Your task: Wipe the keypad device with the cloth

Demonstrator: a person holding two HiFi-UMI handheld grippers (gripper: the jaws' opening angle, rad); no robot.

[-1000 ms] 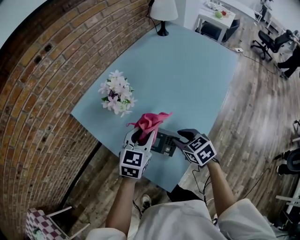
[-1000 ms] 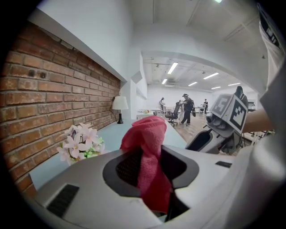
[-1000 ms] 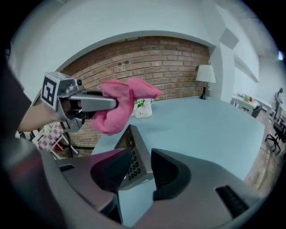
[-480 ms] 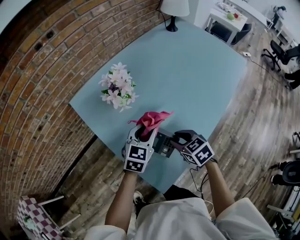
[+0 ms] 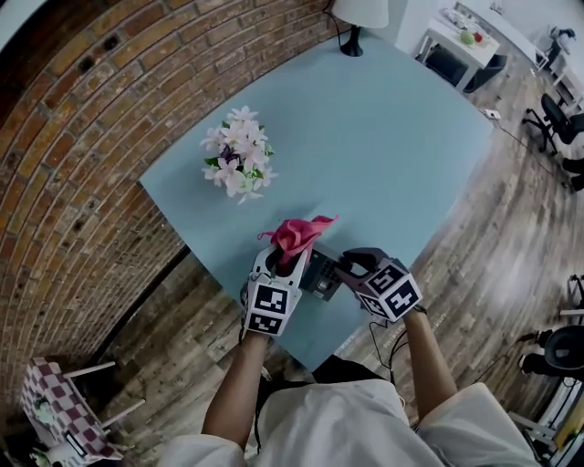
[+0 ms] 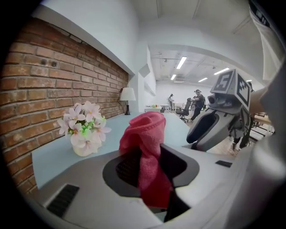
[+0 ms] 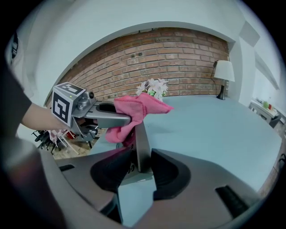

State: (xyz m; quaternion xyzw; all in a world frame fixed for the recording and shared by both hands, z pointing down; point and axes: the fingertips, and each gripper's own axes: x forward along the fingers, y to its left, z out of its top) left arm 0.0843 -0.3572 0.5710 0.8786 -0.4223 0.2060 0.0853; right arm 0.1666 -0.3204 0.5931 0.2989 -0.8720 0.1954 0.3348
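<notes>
A pink cloth (image 5: 297, 235) is bunched in my left gripper (image 5: 283, 260), which is shut on it; the cloth (image 6: 146, 147) fills the gap between its jaws in the left gripper view. The grey keypad device (image 5: 319, 274) is held near the table's front edge between both grippers. My right gripper (image 5: 351, 266) is shut on the device's thin edge (image 7: 142, 147), which stands upright between its jaws in the right gripper view. The cloth (image 7: 136, 112) rests against the device's far side. The keypad face is mostly hidden.
A vase of pale pink flowers (image 5: 239, 164) stands on the light blue table (image 5: 383, 155) to the far left. A lamp (image 5: 356, 18) sits at the far edge. A brick wall (image 5: 82, 137) runs along the left. Office chairs and a white desk lie beyond.
The head view has shifted slightly; both grippers keep their hold, with the cloth still against the device. No clear motion of the cloth over the device.
</notes>
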